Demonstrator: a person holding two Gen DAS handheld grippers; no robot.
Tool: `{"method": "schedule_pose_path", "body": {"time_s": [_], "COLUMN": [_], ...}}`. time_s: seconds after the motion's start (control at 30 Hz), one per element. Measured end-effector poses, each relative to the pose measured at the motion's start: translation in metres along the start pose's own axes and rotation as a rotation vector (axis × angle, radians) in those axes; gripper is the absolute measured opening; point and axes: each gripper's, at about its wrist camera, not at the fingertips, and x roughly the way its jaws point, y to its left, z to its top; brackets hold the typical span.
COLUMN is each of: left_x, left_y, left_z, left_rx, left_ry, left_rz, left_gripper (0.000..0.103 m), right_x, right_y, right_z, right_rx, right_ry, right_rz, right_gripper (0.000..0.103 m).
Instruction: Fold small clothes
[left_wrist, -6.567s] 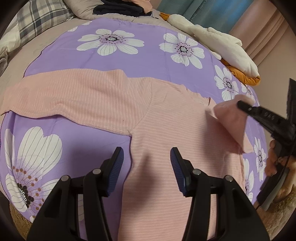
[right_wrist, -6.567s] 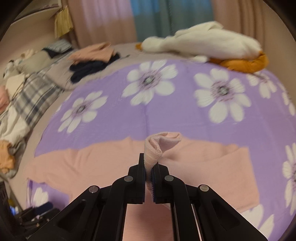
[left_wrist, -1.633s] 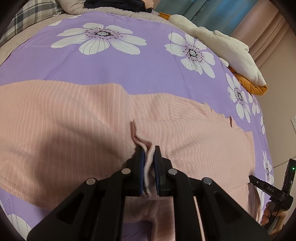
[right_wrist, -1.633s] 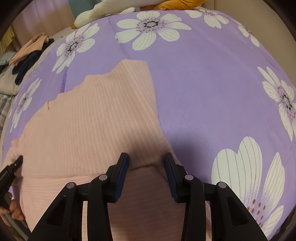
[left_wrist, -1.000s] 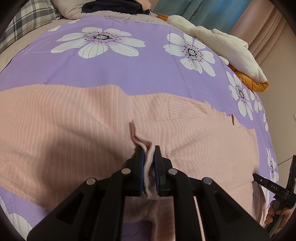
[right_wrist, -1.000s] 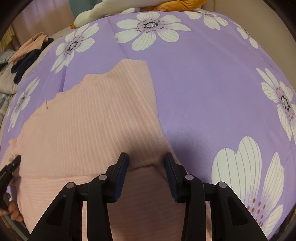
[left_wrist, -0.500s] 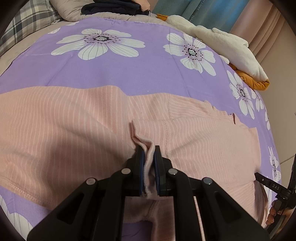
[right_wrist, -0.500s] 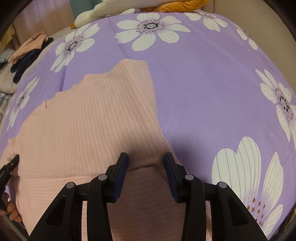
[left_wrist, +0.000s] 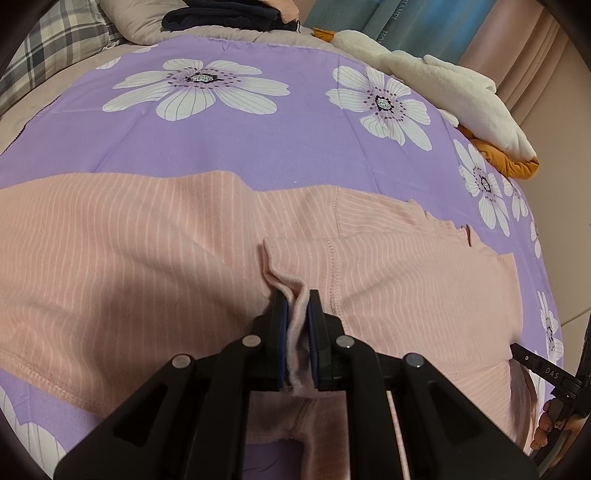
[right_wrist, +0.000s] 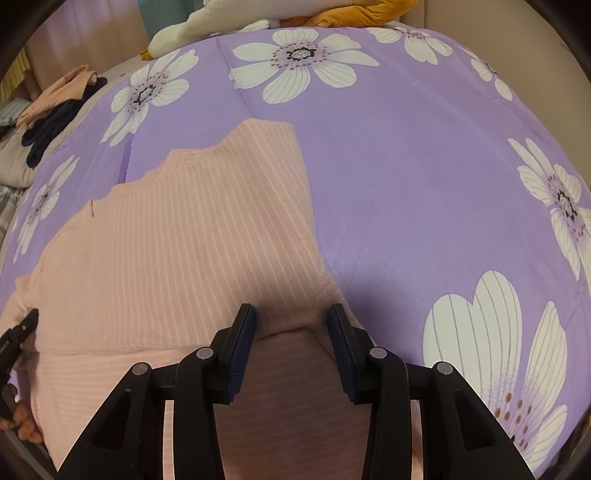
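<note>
A pink striped top (left_wrist: 129, 258) lies spread on a purple bedsheet with white flowers (left_wrist: 221, 140). My left gripper (left_wrist: 296, 301) is shut on a pinched fold of the top's fabric near a seam, the cloth standing up between the pads. In the right wrist view the same pink top (right_wrist: 177, 240) lies folded over itself, and my right gripper (right_wrist: 291, 314) stands open just above its folded edge, with fabric below the fingers but nothing pressed between them. The right gripper's tip (left_wrist: 535, 365) shows at the lower right of the left wrist view.
A white and orange plush toy (left_wrist: 443, 85) lies at the far right edge of the bed. Dark and peach clothes (right_wrist: 55, 107) are piled at the head, beside a plaid pillow (left_wrist: 48, 44). Bare purple sheet (right_wrist: 424, 184) stretches to the right of the top.
</note>
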Motion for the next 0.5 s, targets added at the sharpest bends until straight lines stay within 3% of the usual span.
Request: {"method": "schedule_pose_path", "body": {"time_s": [0.5], "left_x": [0.0005], "left_y": [-0.0001], "left_z": [-0.0001], "left_rx": [-0.008], "left_ry": [-0.003], "left_rz": [0.018], "left_gripper": [0.013], "right_x": [0.0003], "right_y": [0.0005], "right_z": [0.0001], "right_rx": [0.002], "right_ry": [-0.006], "right_rz": [0.004], "right_gripper": [0.04]}}
